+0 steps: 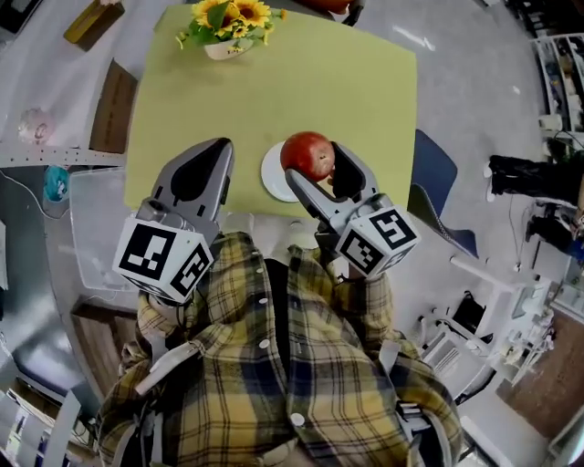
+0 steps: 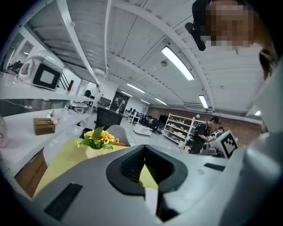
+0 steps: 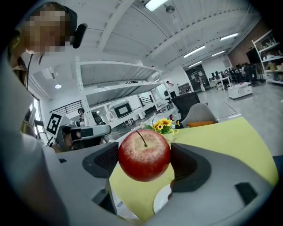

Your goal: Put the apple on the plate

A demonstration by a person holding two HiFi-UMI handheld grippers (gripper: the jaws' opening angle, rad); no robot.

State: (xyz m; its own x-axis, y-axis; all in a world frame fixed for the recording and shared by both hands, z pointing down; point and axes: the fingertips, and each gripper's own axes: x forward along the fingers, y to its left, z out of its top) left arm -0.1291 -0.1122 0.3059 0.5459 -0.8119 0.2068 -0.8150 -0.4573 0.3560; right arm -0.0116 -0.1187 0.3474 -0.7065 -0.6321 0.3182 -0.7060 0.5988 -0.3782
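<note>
Right gripper (image 3: 146, 162): jaws clamped on the apple (image 3: 144, 154), pads across its widest part, stem up. The left gripper (image 2: 145, 155) is pinched together with nothing in it, parked over the near left of the counter (image 1: 347, 82).

The apple sits over the white plate (image 1: 272, 175) at the counter's near edge. It looks lifted clear of the plate, but I can't confirm the gap from these angles.

Handling, my read:
- Firm, fairly dense fruit with smooth, waxy skin, so it could slip under a light pinch.
- It bruises if squeezed hard or dropped.
- It's round, so it may roll on the plate. Set it down base first and open slowly.
- The current hold at the equator is the right one.

Writing: none readable. The apple has no sticker, and there are only square markers on the gripper cubes (image 1: 379, 237).

At the far edge is a pot of sunflowers (image 1: 228, 23), well apart from the plate.
</note>
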